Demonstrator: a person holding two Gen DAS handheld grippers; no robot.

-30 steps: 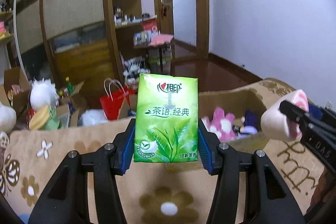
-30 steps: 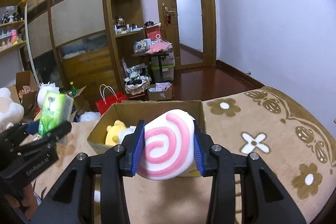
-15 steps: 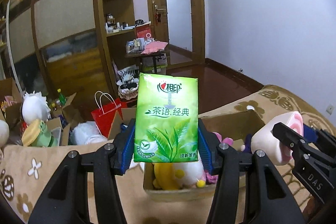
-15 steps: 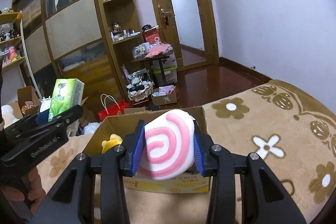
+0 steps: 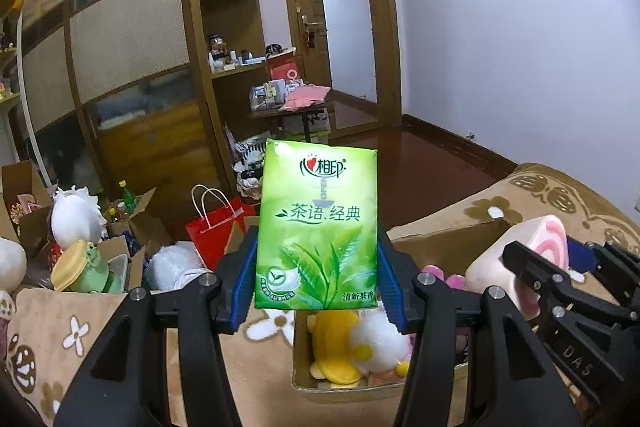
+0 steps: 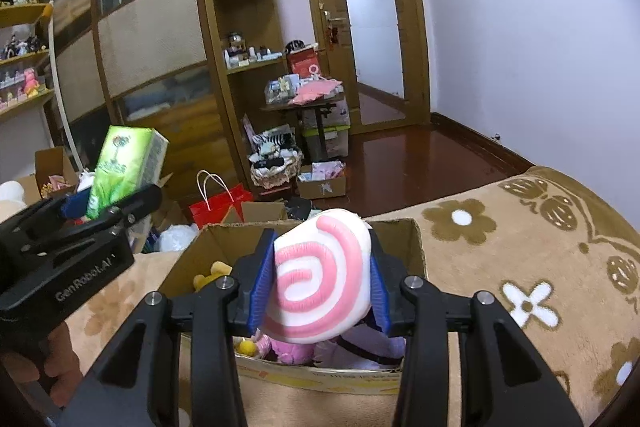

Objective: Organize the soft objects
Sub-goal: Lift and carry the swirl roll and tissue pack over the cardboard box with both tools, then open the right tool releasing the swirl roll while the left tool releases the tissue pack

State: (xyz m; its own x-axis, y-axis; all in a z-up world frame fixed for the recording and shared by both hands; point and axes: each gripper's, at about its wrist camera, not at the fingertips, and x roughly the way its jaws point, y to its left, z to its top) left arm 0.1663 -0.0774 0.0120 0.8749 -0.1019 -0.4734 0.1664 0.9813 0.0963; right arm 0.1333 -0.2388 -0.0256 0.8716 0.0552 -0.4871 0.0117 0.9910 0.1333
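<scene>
- The left gripper (image 5: 316, 283) has its blue pads pressed against both sides of a green tissue pack (image 5: 318, 227), holding it upright in the air above the near left corner of the box.
- The right gripper (image 6: 318, 287) pinches a pink-and-white swirl cushion (image 6: 320, 275) between its blue pads, its spiral face toward the camera, above the box opening.
- Just below both grippers sits an open cardboard box (image 6: 416, 243) on a tan blanket with flowers (image 6: 520, 259).
- Inside the box lie a yellow plush toy (image 5: 334, 343), a white plush toy (image 5: 376, 343) touching it, and pink plush toys (image 6: 288, 347) further in.
- Past the blanket's edge, on the floor, stand a red paper bag (image 6: 218, 205) and other open boxes with toys.
- Farthest off are wooden shelves (image 6: 240, 27) and a door (image 6: 368, 15).
</scene>
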